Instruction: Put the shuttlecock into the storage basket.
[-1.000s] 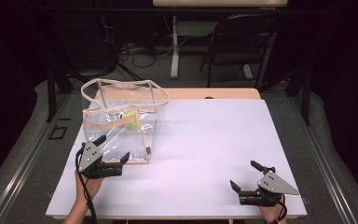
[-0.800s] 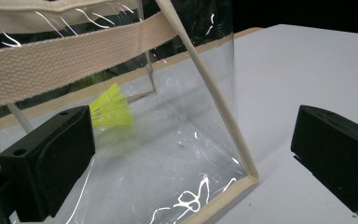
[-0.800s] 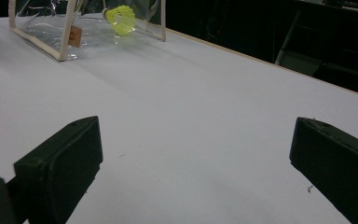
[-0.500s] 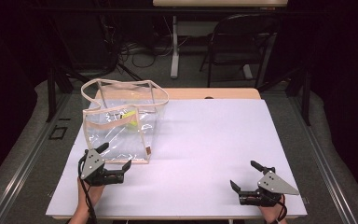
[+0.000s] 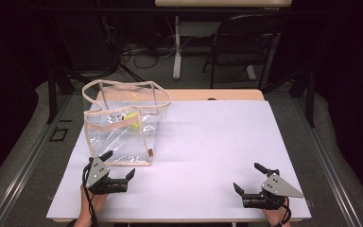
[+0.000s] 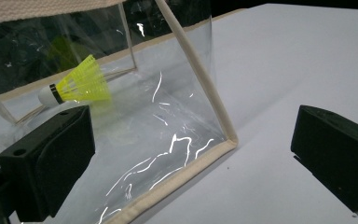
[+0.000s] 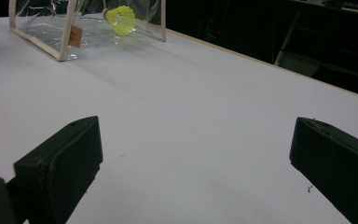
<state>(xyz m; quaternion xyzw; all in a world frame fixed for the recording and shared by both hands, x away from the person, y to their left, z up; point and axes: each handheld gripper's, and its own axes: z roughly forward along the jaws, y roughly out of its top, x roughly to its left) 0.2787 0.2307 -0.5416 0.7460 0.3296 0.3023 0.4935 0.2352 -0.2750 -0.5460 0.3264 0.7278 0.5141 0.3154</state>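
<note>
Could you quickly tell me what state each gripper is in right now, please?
Left gripper: open, holding nothing, beside the bag.
Right gripper: open, holding nothing.

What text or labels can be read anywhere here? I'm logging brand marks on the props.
None can be read.
The small brown tag on the clear bag: too small and blurred.
The yellow shuttlecock: a dark band, no legible print.
</note>
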